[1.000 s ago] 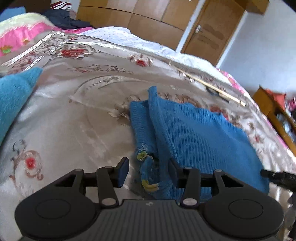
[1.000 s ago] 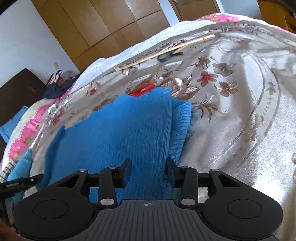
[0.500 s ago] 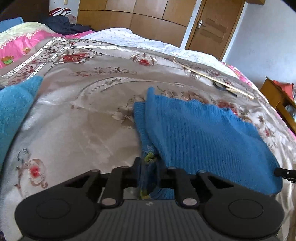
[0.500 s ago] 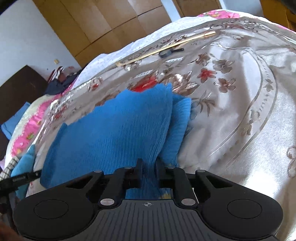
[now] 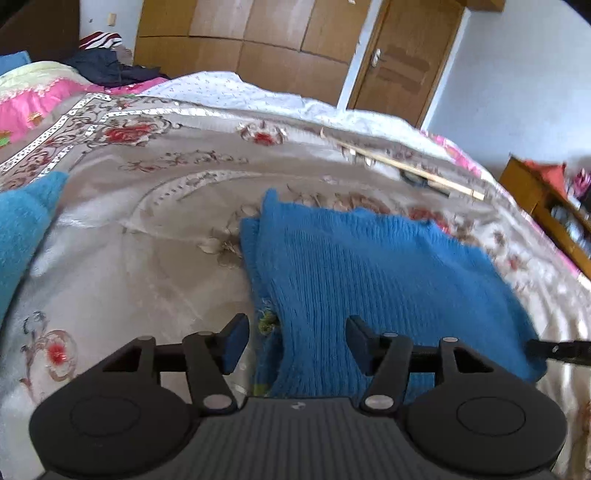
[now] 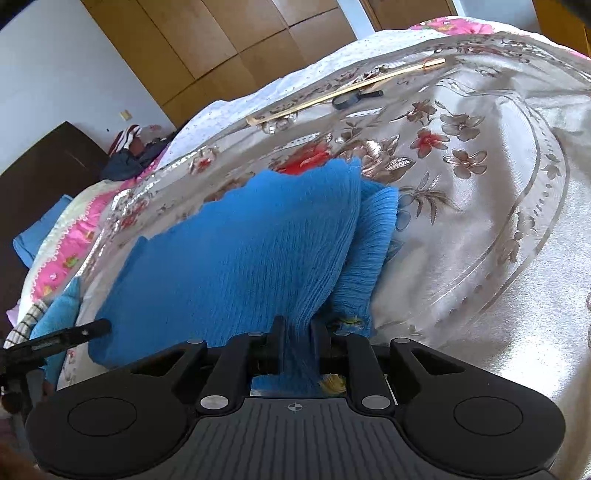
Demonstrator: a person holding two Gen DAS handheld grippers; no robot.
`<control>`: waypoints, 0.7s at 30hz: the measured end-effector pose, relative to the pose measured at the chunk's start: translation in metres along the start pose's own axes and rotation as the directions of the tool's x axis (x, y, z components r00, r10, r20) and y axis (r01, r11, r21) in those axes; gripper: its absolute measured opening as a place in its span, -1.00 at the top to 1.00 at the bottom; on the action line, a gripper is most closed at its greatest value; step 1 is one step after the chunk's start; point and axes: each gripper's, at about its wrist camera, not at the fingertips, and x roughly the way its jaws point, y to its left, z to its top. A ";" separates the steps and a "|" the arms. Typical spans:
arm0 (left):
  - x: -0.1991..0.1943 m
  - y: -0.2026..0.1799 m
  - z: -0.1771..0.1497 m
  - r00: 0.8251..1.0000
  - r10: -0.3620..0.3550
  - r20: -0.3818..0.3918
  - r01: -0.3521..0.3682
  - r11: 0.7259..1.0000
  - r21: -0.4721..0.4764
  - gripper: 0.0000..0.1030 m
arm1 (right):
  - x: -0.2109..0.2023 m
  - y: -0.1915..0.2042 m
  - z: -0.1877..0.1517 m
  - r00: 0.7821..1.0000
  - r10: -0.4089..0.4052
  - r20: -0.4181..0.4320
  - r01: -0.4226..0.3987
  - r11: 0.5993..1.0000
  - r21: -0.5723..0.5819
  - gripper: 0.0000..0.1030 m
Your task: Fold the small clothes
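A blue knitted sweater [image 5: 369,266] lies folded on a floral satin bedspread [image 5: 147,229]. It also shows in the right wrist view [image 6: 240,258]. My left gripper [image 5: 295,341] is open, its jaws on either side of the sweater's near left corner, not closed on it. My right gripper [image 6: 297,343] is shut on the sweater's near edge, with blue knit pinched between the jaws. The tip of the right gripper shows at the right edge of the left wrist view [image 5: 554,350]. The left gripper's tip shows in the right wrist view [image 6: 74,334].
Another blue garment [image 5: 22,229] lies at the left of the bed. A long wooden stick [image 5: 406,170] and a black magnifying glass [image 6: 347,100] lie far across the bedspread. Wooden wardrobes [image 5: 258,33] and a door [image 5: 399,59] stand behind. A wooden cabinet [image 5: 546,210] stands at the right.
My left gripper was shut on the sweater's corner half a second ago and has now opened. My right gripper closed on the sweater's edge and stays shut.
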 end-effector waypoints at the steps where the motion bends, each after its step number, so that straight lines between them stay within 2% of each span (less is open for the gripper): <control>1: 0.004 0.000 0.000 1.000 0.015 -0.007 -0.015 1.000 -0.002 -0.29 | -0.001 0.000 0.000 1.000 0.004 0.004 -0.004 1.000 -0.005 0.69; 4: 0.012 0.005 0.000 0.999 0.033 -0.019 -0.034 0.999 -0.026 -0.22 | 0.001 0.000 0.002 1.000 -0.001 0.004 0.001 1.000 -0.015 0.76; 6: 0.012 0.007 0.001 0.999 0.041 -0.011 -0.042 0.999 -0.031 0.28 | 0.004 0.001 0.003 1.000 0.002 -0.001 -0.002 1.000 -0.014 0.76; 9: 0.010 0.006 0.001 1.000 0.024 -0.003 -0.024 0.999 -0.039 0.50 | 0.010 0.000 0.003 1.000 0.009 -0.023 -0.009 1.000 0.000 0.69; 12: 0.008 0.004 0.002 1.000 0.013 0.000 -0.013 0.999 -0.038 0.56 | 0.014 -0.001 0.001 0.999 -0.001 -0.034 0.001 1.000 0.002 0.69; 14: 0.008 0.005 0.002 1.000 0.011 -0.006 -0.011 0.999 -0.039 0.57 | 0.011 -0.001 0.002 0.999 0.008 -0.031 -0.007 1.000 0.020 0.80; 16: 0.011 0.008 0.002 1.000 0.002 -0.019 -0.003 0.999 -0.053 0.60 | -0.004 0.001 0.004 0.999 0.036 0.012 -0.036 0.999 0.035 0.85; 19: 0.007 0.020 0.003 0.998 -0.057 -0.019 0.054 0.989 -0.135 0.63 | -0.034 0.003 0.003 0.993 0.077 0.086 -0.081 0.996 0.045 0.86; 21: -0.003 0.026 0.004 0.996 -0.088 0.002 0.087 0.979 -0.184 0.65 | -0.041 0.002 -0.001 0.993 0.077 0.094 -0.081 0.996 0.040 0.87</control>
